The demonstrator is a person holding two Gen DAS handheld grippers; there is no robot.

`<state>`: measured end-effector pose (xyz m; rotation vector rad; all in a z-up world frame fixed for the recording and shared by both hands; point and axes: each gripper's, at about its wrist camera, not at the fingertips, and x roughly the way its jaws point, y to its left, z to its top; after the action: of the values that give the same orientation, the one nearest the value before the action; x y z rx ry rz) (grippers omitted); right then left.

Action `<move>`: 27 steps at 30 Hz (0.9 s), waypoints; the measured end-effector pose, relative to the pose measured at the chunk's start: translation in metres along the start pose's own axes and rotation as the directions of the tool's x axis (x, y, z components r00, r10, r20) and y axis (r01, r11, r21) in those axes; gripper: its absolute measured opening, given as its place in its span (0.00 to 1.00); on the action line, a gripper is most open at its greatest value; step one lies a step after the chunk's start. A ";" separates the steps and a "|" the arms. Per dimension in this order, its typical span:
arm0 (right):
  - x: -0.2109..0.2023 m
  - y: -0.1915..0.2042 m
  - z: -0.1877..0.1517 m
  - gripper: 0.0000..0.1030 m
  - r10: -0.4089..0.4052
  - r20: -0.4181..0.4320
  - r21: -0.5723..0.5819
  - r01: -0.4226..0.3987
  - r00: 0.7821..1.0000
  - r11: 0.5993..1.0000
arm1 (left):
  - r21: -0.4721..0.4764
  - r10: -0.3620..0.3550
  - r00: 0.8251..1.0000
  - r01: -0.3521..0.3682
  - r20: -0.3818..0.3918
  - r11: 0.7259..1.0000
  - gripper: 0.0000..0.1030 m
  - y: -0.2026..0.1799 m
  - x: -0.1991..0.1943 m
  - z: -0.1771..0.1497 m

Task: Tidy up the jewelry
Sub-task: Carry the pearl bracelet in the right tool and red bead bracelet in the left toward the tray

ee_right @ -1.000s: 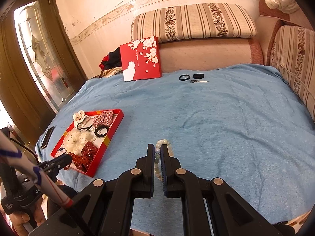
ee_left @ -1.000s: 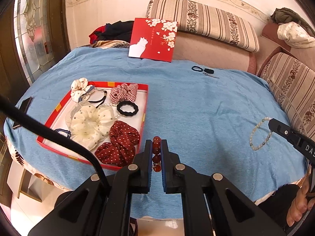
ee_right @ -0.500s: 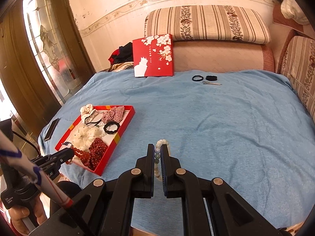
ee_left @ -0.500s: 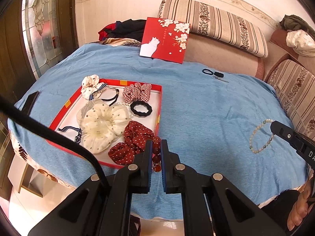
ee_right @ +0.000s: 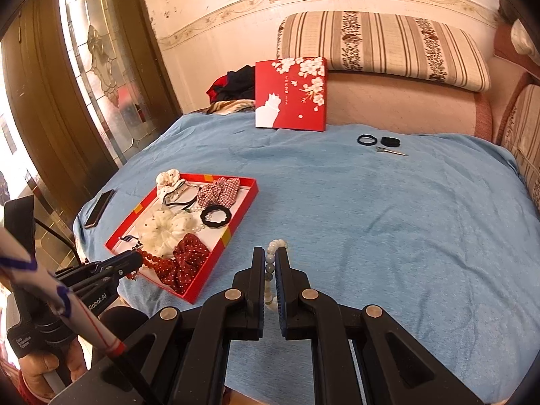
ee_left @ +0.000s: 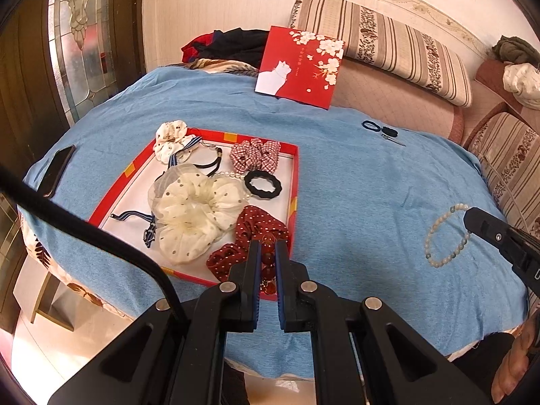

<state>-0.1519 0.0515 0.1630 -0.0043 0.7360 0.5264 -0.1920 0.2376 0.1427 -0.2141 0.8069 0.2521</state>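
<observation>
The left gripper has its jaws closed on a red bead bracelet, held above the near corner of the red tray — likely so it can drop in beside the scrunchies. The right gripper has its jaws clamped on a pale bead bracelet, which hangs over the blue-covered desk, just beside the tray — probably next in line.

Red bracelet half hidden (between gripper fingers); lid text unreadable.
</observation>
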 end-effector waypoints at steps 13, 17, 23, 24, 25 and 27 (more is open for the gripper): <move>0.014 0.016 0.000 0.07 0.013 -0.025 -0.025 -0.014 1.000 1.000 | -0.023 0.009 1.000 -0.009 -0.015 1.000 0.07 0.014 0.007 0.000; 0.019 0.020 0.001 0.07 0.014 -0.034 -0.028 -0.015 0.999 0.999 | -0.034 0.014 1.000 -0.015 -0.024 0.999 0.07 0.019 0.010 -0.001; 0.027 0.026 0.002 0.07 0.021 -0.044 -0.032 -0.022 0.999 0.999 | -0.045 0.025 0.999 -0.026 -0.023 0.999 0.07 0.026 0.012 0.001; 0.028 0.027 0.003 0.07 0.022 -0.045 -0.034 -0.024 0.999 0.999 | -0.047 0.028 0.999 -0.029 -0.023 0.998 0.07 0.028 0.013 0.001; 0.029 0.028 0.003 0.07 0.024 -0.046 -0.036 -0.026 0.999 0.999 | -0.050 0.031 0.999 -0.032 -0.023 0.998 0.07 0.031 0.013 0.002; 0.029 0.029 0.004 0.07 0.025 -0.045 -0.035 -0.027 0.999 0.999 | -0.056 0.038 0.999 -0.039 -0.024 0.998 0.07 0.035 0.014 0.002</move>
<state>-0.1440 0.0906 0.1526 -0.0395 0.7711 0.5659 -0.1915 0.2733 0.1308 -0.2551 0.8276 0.3092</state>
